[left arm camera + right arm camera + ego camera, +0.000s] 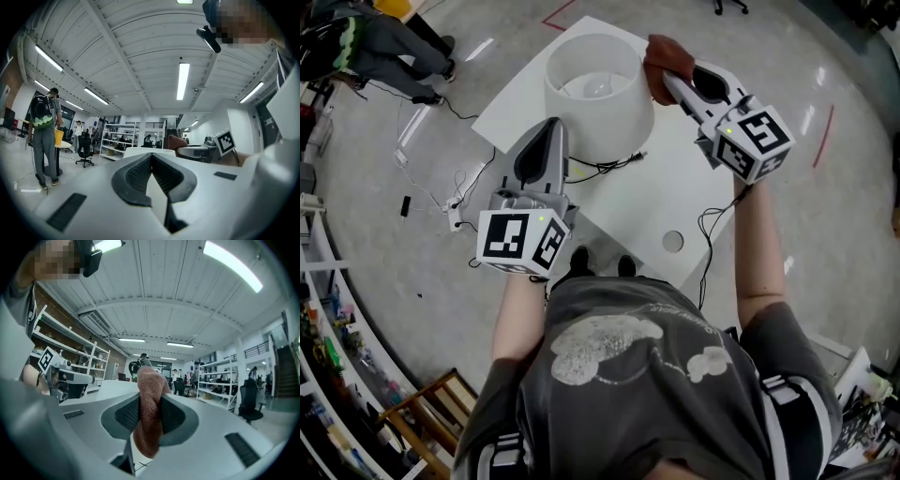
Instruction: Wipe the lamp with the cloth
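A lamp with a white drum shade [598,94] stands on the white table [675,187]. The reddish-brown cloth [666,61] is bunched against the shade's upper right rim. My right gripper [668,80] is shut on it. In the right gripper view the cloth [150,413] hangs pinched between the jaws, with the shade [117,387] just beyond. My left gripper [555,127] is shut and empty. Its tips are at the shade's lower left side, and I cannot tell if they touch it. In the left gripper view the jaws meet with nothing between them, and the shade [140,151] and the cloth [176,140] lie ahead.
The lamp's black cable [600,167] trails across the table in front of the shade. A round grommet [673,241] sits near the table's front edge. On the floor lie a power strip [455,217] and wires. A person [384,42] stands at the far left. A wooden chair [431,398] is at the lower left.
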The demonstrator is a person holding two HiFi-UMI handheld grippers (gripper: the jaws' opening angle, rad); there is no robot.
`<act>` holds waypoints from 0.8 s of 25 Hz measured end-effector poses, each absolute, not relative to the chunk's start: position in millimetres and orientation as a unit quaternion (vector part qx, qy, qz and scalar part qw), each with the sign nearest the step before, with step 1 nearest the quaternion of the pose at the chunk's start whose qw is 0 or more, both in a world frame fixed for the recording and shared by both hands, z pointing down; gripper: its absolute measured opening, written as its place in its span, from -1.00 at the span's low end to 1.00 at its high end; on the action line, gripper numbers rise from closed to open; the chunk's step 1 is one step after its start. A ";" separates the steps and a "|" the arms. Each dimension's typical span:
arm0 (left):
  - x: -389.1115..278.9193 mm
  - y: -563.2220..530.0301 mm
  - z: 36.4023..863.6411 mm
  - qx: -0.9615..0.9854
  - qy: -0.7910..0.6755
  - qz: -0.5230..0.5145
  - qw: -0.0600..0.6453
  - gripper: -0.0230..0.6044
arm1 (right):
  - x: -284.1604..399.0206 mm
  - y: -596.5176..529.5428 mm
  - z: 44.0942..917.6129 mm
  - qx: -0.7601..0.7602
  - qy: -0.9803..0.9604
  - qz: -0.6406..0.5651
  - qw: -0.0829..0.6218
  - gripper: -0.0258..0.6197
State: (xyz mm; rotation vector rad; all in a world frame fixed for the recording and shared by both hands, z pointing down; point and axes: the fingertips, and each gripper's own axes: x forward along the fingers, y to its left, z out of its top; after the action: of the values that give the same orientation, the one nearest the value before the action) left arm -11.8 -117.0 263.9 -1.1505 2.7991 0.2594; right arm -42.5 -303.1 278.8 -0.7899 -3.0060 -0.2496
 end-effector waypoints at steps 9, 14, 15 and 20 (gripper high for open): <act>-5.3 -123.9 275.5 -0.391 0.915 0.091 0.040 -0.90 | -27.8 -278.7 312.0 -0.246 -0.962 -0.108 0.049 -0.64; -11.3 -124.7 292.0 -0.404 0.910 0.093 0.025 -0.90 | -17.5 -280.0 356.6 -0.227 -0.966 -0.093 0.085 -0.64; -12.9 -124.6 296.9 -0.408 0.908 0.095 0.021 -0.90 | -15.6 -280.2 366.1 -0.224 -0.966 -0.088 0.092 -0.64; -13.0 -120.8 324.3 -0.437 0.894 0.097 -0.011 -0.90 | 8.0 -278.5 420.0 -0.199 -0.967 -0.062 0.146 -0.64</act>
State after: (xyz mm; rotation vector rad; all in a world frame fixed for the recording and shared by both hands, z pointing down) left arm -13.0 -120.8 324.3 -1.3830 2.8296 0.3081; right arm 8.0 -278.5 420.0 -0.5730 -2.7852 -0.1791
